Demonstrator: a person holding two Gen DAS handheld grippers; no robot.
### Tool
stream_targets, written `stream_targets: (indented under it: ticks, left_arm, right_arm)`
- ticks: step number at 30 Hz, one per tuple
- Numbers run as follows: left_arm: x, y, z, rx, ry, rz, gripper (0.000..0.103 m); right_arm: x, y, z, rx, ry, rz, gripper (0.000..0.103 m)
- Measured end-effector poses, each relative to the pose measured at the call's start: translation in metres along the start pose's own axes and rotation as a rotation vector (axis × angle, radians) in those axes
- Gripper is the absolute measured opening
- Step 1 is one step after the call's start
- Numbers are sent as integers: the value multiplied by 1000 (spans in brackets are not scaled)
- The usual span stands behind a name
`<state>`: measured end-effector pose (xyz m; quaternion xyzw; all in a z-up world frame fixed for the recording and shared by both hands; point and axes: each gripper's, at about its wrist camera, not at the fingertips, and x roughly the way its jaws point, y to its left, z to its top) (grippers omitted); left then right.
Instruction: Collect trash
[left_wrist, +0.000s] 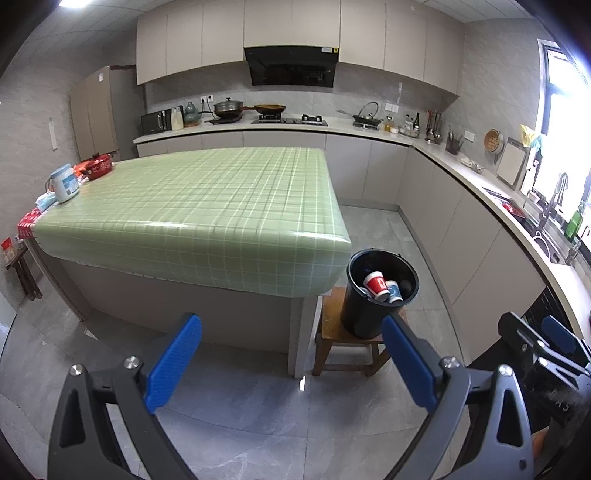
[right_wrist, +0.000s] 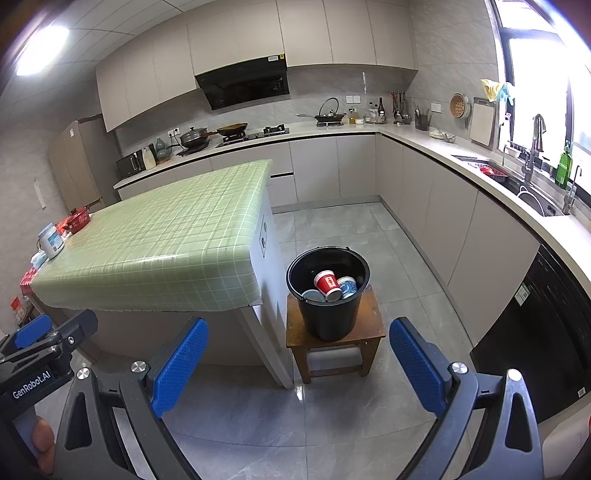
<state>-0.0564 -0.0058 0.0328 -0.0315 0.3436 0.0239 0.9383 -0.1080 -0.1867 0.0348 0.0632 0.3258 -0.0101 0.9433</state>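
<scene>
Both the left gripper (left_wrist: 291, 360) and right gripper (right_wrist: 299, 363) hang wide open and empty, well back from the black bucket (right_wrist: 328, 295), which sits on a stool (right_wrist: 371, 325) by the table (right_wrist: 159, 229), paper cups (right_wrist: 328, 285) inside it, so the job looks about finished.

- Black bucket (right_wrist: 328, 295): 1, on 1 wooden stool (right_wrist: 373, 325).
- Paper cups in bucket: 1 red cup (right_wrist: 328, 285), 2 blue-patterned cups (right_wrist: 348, 287); more below, count uncertain.
- Green checked table (right_wrist: 159, 236): 1.
- On the table's far end: 1 red pot (left_wrist: 96, 166), 1 white jar (left_wrist: 66, 182).
- Grippers: 2, the left gripper (left_wrist: 291, 363) and the right gripper (right_wrist: 298, 367), jaws apart.
</scene>
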Motion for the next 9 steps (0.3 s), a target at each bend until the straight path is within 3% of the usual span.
stream_targets:
  ticks: [9]
  left_arm:
    - [-3,-11,2,37,-32,-50,98]
  right_arm:
    - [-1,-3,2,6,-6,-19,100]
